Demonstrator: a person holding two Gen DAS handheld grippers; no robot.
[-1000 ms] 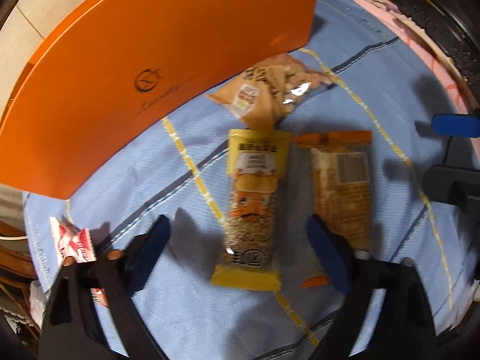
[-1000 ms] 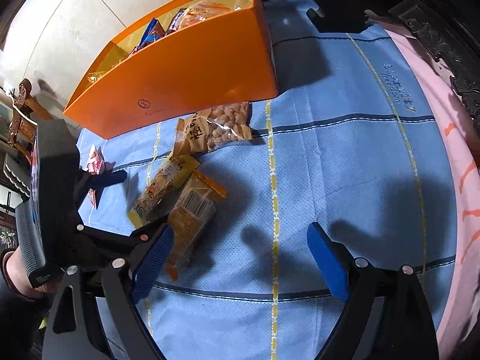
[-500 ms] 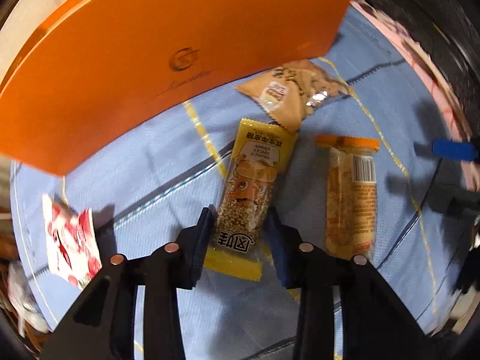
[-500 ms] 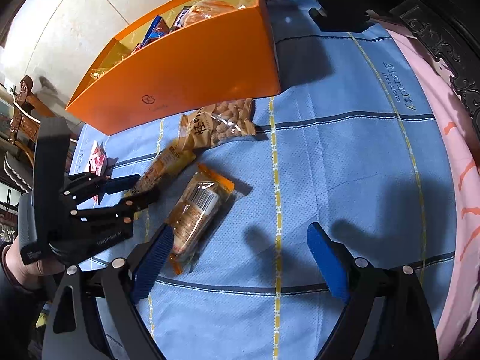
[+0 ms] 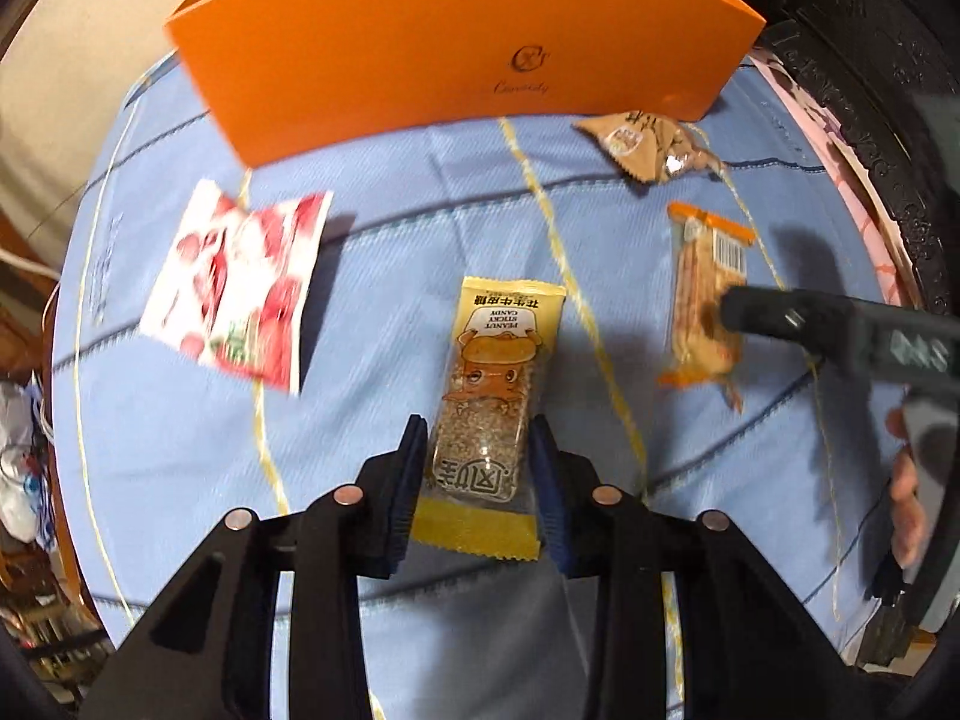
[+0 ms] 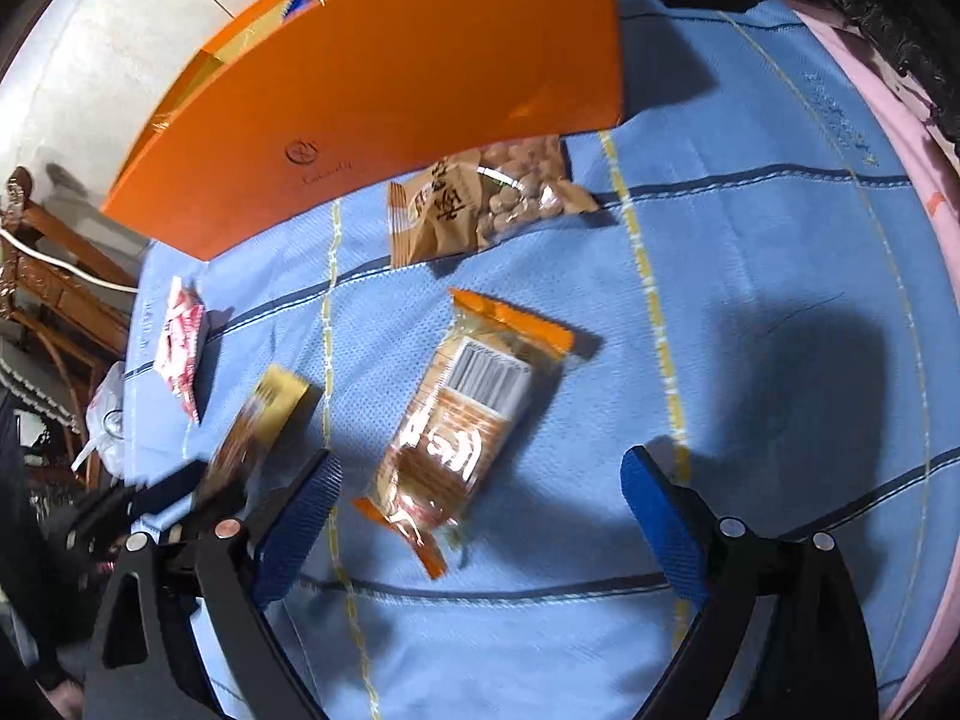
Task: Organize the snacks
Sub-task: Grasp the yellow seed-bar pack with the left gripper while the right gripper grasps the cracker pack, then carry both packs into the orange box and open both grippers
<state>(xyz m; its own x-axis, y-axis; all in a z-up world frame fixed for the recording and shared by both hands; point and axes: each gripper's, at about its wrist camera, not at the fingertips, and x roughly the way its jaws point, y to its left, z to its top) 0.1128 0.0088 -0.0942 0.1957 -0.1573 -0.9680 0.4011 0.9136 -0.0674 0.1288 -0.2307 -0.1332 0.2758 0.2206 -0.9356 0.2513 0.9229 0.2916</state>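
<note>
Between the pads of the left hand-held gripper (image 5: 477, 474), which stood wide a second ago, the yellow peanut candy bar (image 5: 495, 396) is now clamped and carried above the blue cloth (image 5: 384, 312). Beyond, the right hand-held gripper (image 6: 480, 510) spreads empty over the orange-ended cracker pack (image 6: 474, 414). Farthest, the orange box (image 5: 456, 42) awaits both snacks.

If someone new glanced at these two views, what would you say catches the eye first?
Probably the big orange box at the far edge of the blue cloth, with packets showing inside it. Next, the left gripper is shut on the yellow peanut candy bar. The right gripper, its jaws opening, hovers over the orange-ended snack pack, with a peanut bag and a red-and-white packet loose nearby.
</note>
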